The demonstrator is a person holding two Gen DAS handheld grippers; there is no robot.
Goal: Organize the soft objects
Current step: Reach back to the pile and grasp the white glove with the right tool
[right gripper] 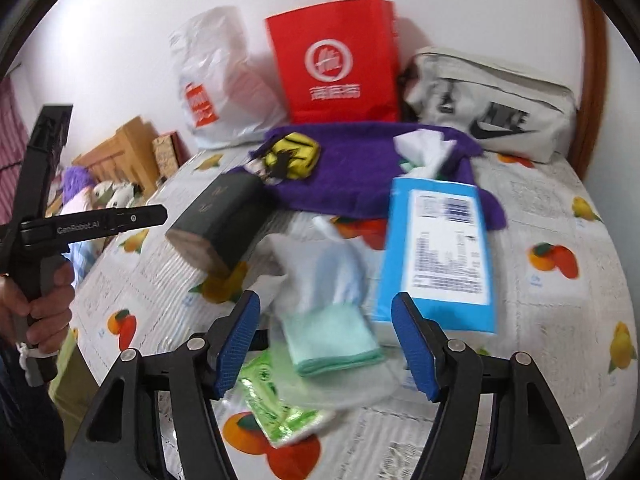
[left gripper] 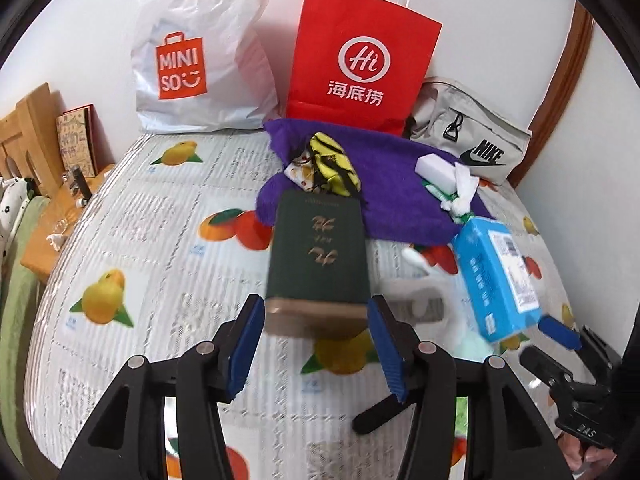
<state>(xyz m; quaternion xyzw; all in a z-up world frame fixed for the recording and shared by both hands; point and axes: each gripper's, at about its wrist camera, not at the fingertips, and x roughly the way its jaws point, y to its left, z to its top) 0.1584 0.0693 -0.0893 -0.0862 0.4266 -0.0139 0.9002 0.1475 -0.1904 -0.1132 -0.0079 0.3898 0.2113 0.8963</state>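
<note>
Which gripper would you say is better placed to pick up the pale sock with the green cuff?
Right. The right gripper is open with the sock lying between its fingers; the left gripper faces the dark green box instead.

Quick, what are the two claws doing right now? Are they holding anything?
Left gripper: open, holding nothing; the dark green book lies just ahead of its fingers.
Right gripper: open, holding nothing; the mint cloth lies between its fingers.

Against the white wall we see a white plastic Miniso bag (left gripper: 200, 60) beside an upright red paper bag with white handles (left gripper: 360, 56) — a grey Nike pouch (left gripper: 476, 140) at its right; fruit-printed bedcover (left gripper: 140, 220) — wooden headboard (left gripper: 24, 132) at left.
</note>
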